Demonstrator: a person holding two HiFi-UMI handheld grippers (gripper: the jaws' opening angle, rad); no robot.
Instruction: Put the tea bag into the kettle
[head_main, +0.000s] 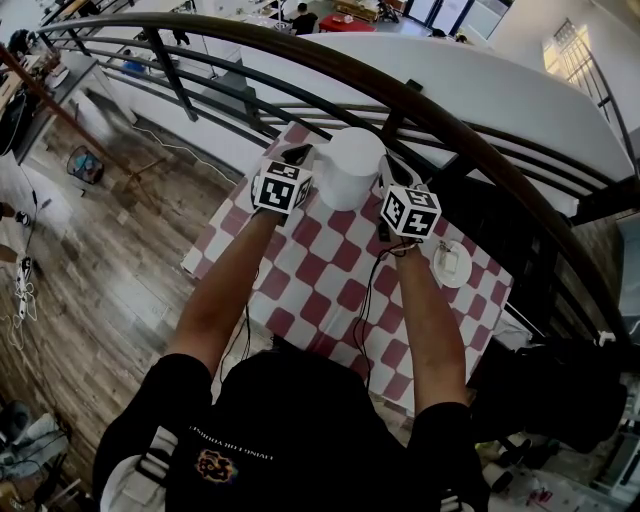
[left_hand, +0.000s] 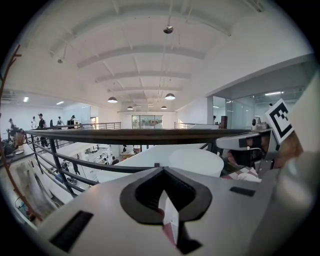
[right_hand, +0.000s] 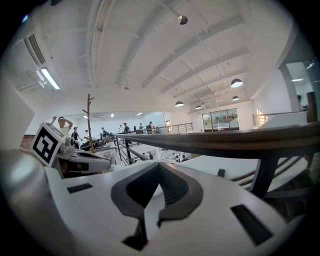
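Note:
The white round kettle (head_main: 350, 165) stands at the far edge of the red-and-white checked table (head_main: 320, 275). My left gripper (head_main: 298, 153) hovers just left of it, shut on a thin white and red tea bag packet (left_hand: 170, 220) that sticks up between the jaws. In the left gripper view the kettle (left_hand: 197, 161) lies ahead to the right. My right gripper (head_main: 388, 165) hangs just right of the kettle, its jaws closed with a thin white strip (right_hand: 150, 210) showing between them. Whether that strip is wrapper or tea bag I cannot tell.
A dark curved railing (head_main: 400, 90) runs close behind the table, with a drop to a lower floor beyond. A small white dish (head_main: 450, 262) sits on the table's right side. Black cables (head_main: 365, 330) trail over the near edge. Wooden flooring (head_main: 90, 270) lies to the left.

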